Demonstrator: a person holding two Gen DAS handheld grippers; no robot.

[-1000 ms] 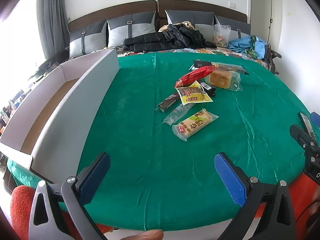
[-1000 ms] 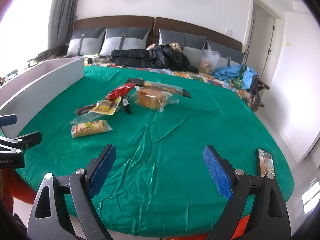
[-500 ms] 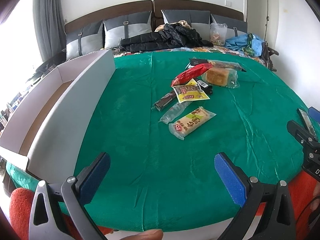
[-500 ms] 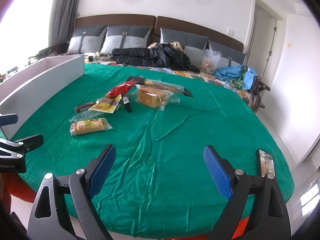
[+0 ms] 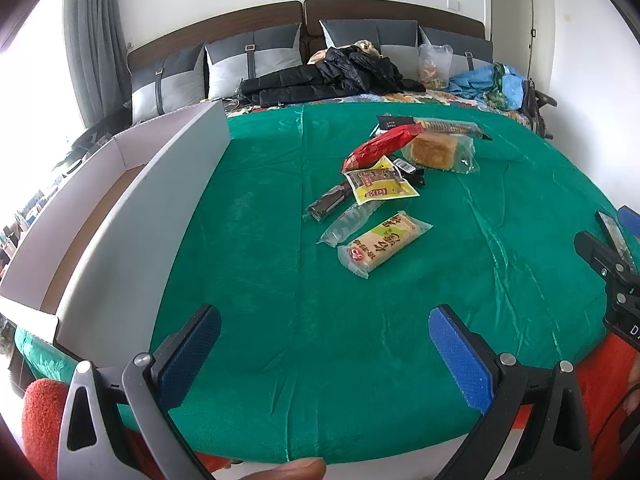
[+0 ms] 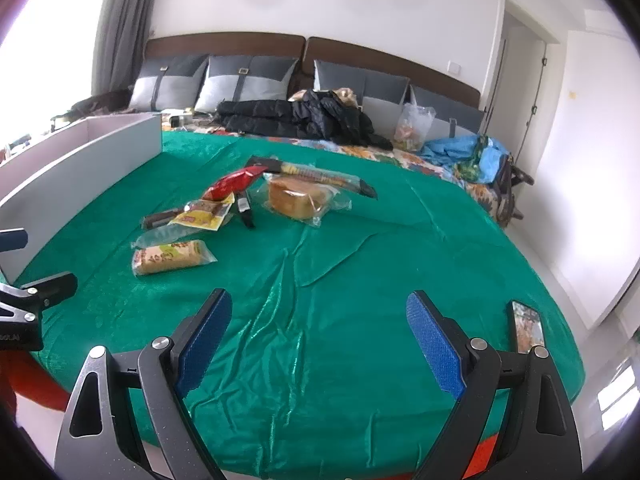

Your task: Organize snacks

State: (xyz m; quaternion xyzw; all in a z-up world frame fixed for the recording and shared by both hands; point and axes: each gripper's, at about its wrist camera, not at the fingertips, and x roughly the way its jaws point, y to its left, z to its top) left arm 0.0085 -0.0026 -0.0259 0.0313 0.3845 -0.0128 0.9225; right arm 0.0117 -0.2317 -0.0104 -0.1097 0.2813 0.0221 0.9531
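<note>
Since a second ago both grippers are edging forward over the table, so the snack pile is sitting slightly lower and larger in both wrist views; the snacks themselves are lying where they were. The left gripper (image 5: 324, 334) is hovering above the near edge of the shiny, wrinkled green tablecloth (image 5: 280, 300), its blue, pebbled pads spread wide with nothing between them. The right gripper (image 6: 320, 326) is hanging likewise, jaws wide apart and empty, well short of the pile.

The snacks are lying loosely clustered near the cloth's middle: a soft rectangular cake in crinkly clear wrap with yellow-green print (image 5: 384, 243) nearest, touching a clear ribbed plastic packet (image 5: 348, 222), then a dark chocolate-coloured bar (image 5: 326, 205), a flat yellow sachet (image 5: 380, 186), a glossy red foil pouch (image 5: 382, 145), a golden sponge cake in a transparent bag (image 5: 438, 151) and a long slim biscuit pack (image 5: 436, 125). A shallow, straight-walled white cardboard tray (image 5: 132, 216) is standing along the left side. A phone (image 6: 525, 326) is resting flat near the right edge.
</note>
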